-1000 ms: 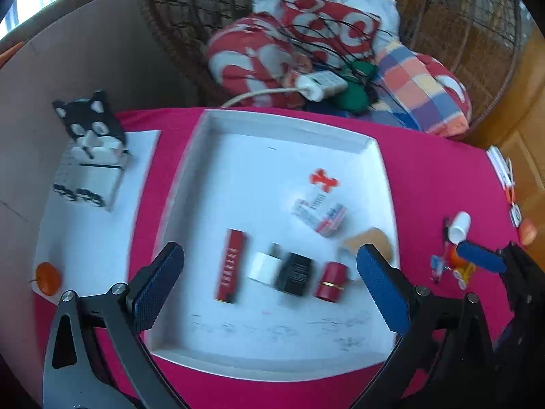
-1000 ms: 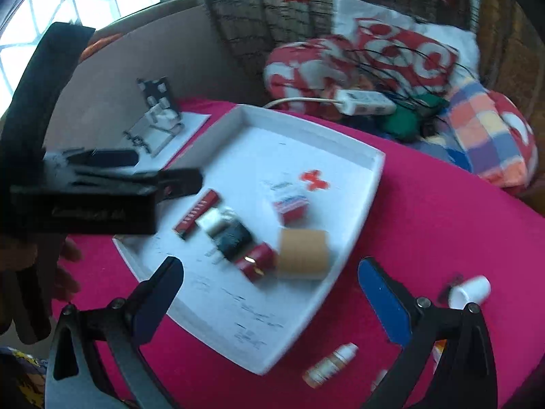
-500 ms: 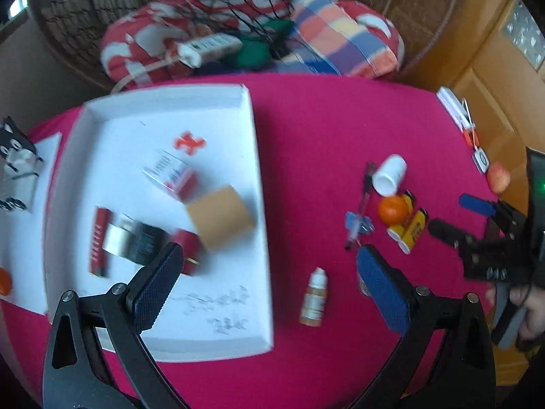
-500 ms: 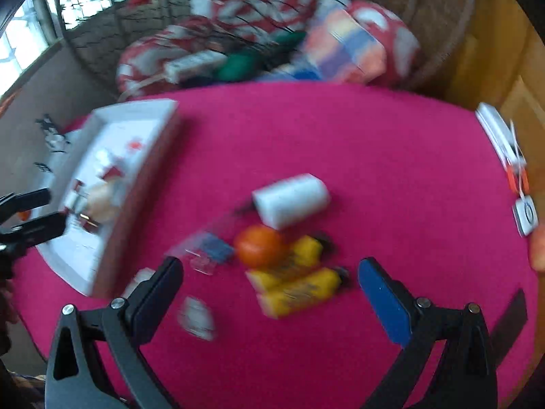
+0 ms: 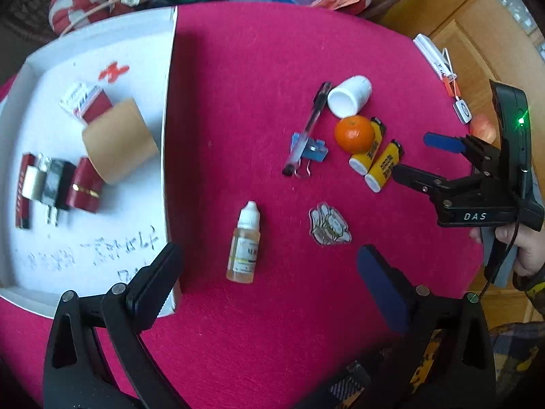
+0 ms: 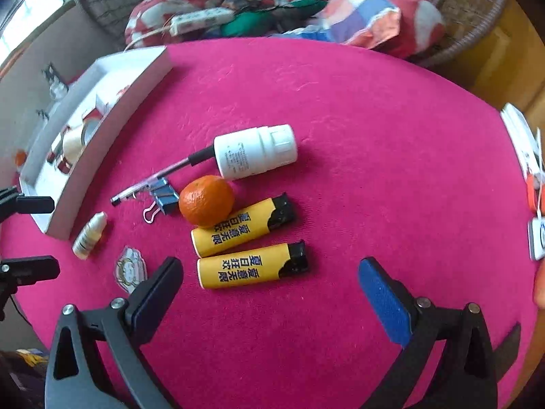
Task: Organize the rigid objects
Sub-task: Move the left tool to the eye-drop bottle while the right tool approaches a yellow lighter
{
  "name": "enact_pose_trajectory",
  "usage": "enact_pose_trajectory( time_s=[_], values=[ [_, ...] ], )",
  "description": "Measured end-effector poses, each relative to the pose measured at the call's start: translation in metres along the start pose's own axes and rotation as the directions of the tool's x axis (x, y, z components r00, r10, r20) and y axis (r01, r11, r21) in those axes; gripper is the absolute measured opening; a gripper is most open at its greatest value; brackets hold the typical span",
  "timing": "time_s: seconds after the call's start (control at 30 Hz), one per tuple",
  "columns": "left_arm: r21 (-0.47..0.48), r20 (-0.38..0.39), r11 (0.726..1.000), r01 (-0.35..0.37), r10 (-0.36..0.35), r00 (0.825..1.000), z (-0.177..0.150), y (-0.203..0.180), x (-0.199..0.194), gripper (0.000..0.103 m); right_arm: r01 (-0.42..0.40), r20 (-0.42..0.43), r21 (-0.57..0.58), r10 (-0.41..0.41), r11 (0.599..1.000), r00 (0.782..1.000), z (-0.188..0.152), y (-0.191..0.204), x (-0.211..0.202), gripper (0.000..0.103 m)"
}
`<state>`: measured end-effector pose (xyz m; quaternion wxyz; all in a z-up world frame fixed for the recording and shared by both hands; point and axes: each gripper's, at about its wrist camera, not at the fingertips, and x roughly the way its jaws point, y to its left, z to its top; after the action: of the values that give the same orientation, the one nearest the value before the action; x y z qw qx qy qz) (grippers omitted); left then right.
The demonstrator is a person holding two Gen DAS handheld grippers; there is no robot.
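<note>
A white tray (image 5: 102, 44) at the left holds a tan roll (image 5: 117, 145), a red case (image 5: 83, 187), a charger and small boxes. On the pink cloth lie a dropper bottle (image 5: 244, 243), a sticker (image 5: 328, 225), a pen with a blue clip (image 5: 306, 136), a white bottle (image 6: 255, 151), an orange (image 6: 206, 199) and two yellow lighters (image 6: 250, 266). My left gripper (image 5: 269, 281) is open, with the dropper bottle just ahead between its fingers. My right gripper (image 6: 270, 288) is open just short of the near lighter; it also shows in the left wrist view (image 5: 420, 155).
Cushions and a power strip (image 6: 201, 20) lie in a wicker chair behind the table. Small tags and a white card (image 5: 439, 59) sit at the table's right edge. The tray's wall (image 6: 98, 143) stands left of the loose items.
Both grippers have swung from over the tray to the right, onto the loose items on the cloth. They stayed open and empty.
</note>
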<state>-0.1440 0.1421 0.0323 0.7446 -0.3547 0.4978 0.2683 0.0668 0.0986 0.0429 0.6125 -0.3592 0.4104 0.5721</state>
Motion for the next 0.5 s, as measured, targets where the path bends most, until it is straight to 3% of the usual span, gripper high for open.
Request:
enact_pose_trajectory(
  time_s=[0.33,0.4,0.5],
  values=[
    [-0.001,-0.024,0.999,-0.04,0.039,0.999,0.001,-0.002,0.01,0.101,0.031,-0.053,-0.145,-0.039,0.989,0.998,0.008,0.023,0.031,0.103],
    [0.014,-0.032,0.999,-0.033,0.033,0.999,0.0,-0.005,0.014,0.088,0.03,-0.064,-0.174,-0.042,0.984,0.997,0.009,0.03,0.035,0.103],
    [0.048,-0.052,0.998,-0.05,0.053,0.997,-0.003,-0.009,0.022,0.077,0.01,-0.08,-0.18,-0.024,0.984,0.996,0.007,0.037,0.04,0.1]
  ],
)
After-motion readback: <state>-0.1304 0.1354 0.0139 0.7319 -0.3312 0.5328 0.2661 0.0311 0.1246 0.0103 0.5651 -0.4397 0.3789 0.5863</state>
